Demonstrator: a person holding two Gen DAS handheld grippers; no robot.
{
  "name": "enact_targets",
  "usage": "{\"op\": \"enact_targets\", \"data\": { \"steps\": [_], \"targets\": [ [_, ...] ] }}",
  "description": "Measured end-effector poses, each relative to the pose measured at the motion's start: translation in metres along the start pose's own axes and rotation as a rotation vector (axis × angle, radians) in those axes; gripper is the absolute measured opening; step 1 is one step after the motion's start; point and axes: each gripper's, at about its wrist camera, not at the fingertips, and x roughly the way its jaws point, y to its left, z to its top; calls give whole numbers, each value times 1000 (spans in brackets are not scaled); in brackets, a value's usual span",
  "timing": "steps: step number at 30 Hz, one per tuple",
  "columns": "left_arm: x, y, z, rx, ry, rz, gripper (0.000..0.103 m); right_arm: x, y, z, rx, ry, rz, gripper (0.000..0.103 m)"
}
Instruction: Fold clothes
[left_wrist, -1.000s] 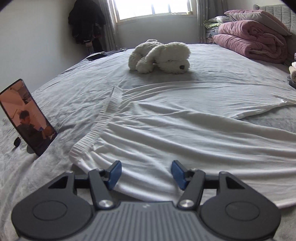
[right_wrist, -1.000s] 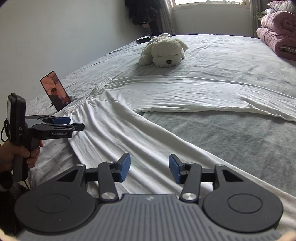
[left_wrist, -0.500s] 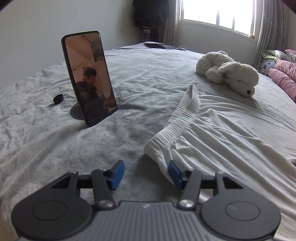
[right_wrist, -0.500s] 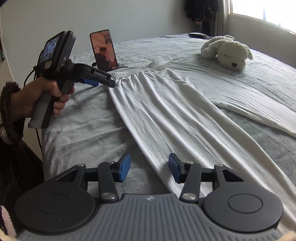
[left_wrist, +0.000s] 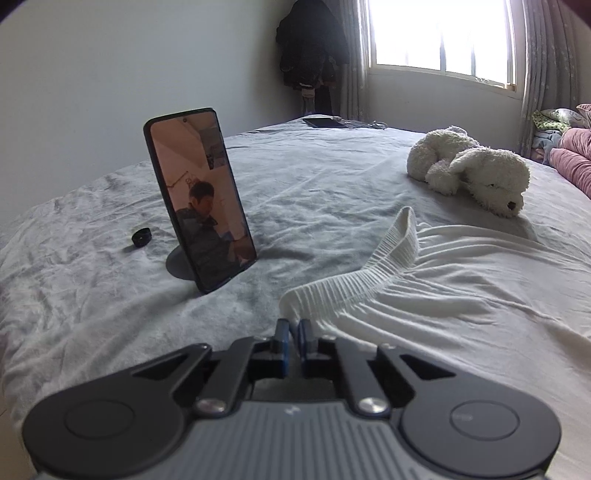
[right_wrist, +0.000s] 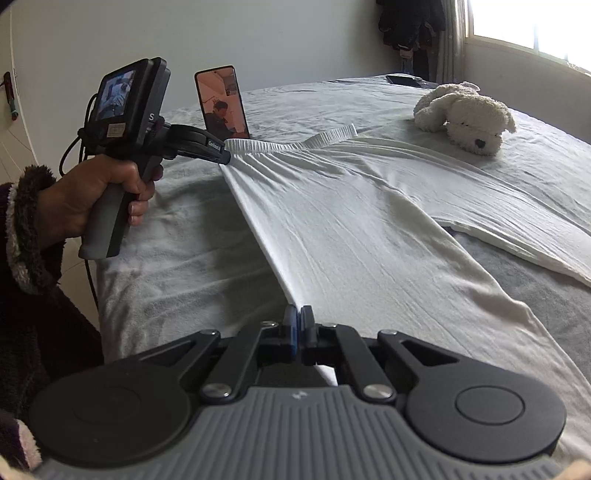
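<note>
We see the far trouser leg cut off at the right. Our left gripper (left_wrist: 294, 326) and right gripper (right_wrist: 298, 314) have just closed on the white trousers' (right_wrist: 351, 206) near edge, on the grey bed (right_wrist: 177, 258) beside a window (left_wrist: 443, 33).

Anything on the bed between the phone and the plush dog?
Left wrist view: only bare grey bedsheet between the phone and the plush dog. The white trousers' waistband lies nearer the camera, below that line.
</note>
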Motion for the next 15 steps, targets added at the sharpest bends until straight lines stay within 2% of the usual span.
{"op": "enact_targets", "data": {
  "steps": [5, 9, 10, 11, 12, 14, 15],
  "targets": [
    [15, 4, -10, 21, 81, 32, 6, 13, 15, -7, -18, 54, 63, 1],
    [11, -7, -11, 101, 67, 46, 10, 10, 19, -6, -28, 46, 55, 4],
    [8, -8, -10, 107, 64, 43, 21, 8, 17, -5, -6, 46, 63, 13],
    [5, -8, -8, 101, 62, 39, 29, 6, 14, -4, 15, 46, 70, 14],
    [2, -8, -6, 96, 54, 39, 43, 3, 12, -2, 36, 46, 77, 14],
    [-5, -8, -2, 92, 27, 42, 46, -5, 6, -1, 67, 34, 84, 24],
    [-9, -10, 0, 93, 13, 41, 48, -8, 3, 0, 84, 22, 86, 35]
  ]
}}
